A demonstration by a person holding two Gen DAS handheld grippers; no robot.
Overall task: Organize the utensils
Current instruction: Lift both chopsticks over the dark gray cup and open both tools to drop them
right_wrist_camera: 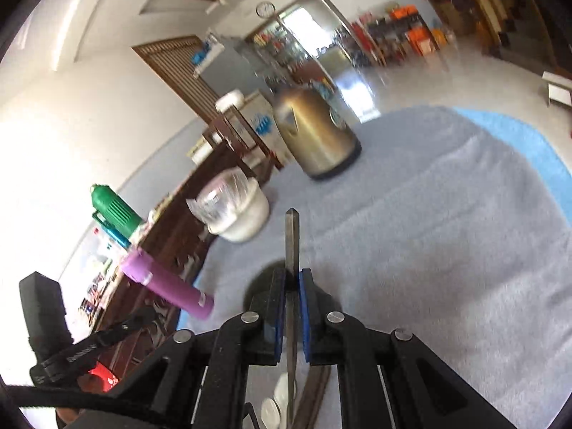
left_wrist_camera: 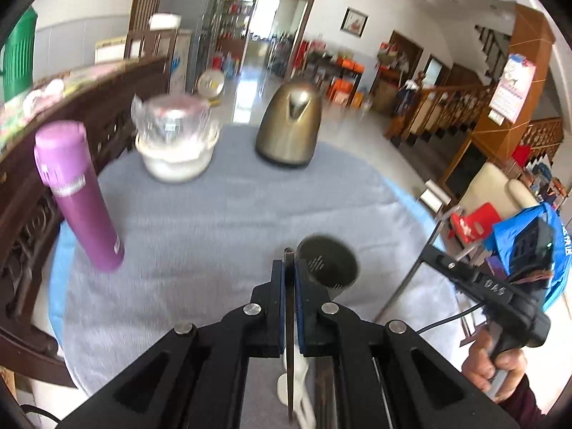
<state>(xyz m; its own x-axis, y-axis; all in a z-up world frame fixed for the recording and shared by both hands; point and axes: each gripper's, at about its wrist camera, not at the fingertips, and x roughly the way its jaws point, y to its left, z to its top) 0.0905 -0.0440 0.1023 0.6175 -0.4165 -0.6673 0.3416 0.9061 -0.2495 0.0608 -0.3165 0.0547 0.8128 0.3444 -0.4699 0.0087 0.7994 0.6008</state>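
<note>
left wrist and right wrist: a utensil clamped in each gripper

left wrist view: the left gripper is seen closed down on a thin metal utensil, held edge-on between the blue pads; only its narrow edge shows, so its kind cannot be told. the tip reaches just past the fingertips. a dark holder cup stands on the grey cloth just right of the fingertips, its mouth turned up. white utensils and a dark handle are noted lying on the cloth beneath the gripper. farther back, a purple flask stands at left, a white bowl with a clear lid is set behind it, and a gold kettle is set at centre rear. the right gripper's body and the hand on it are seen at the right edge.

right wrist view: the right gripper is seen pinched on a flat metal utensil handle, which stands out well beyond the pads over the cloth. the dark cup is partly hidden behind the left finger. pale spoon bowls lie on the cloth beneath.
</note>
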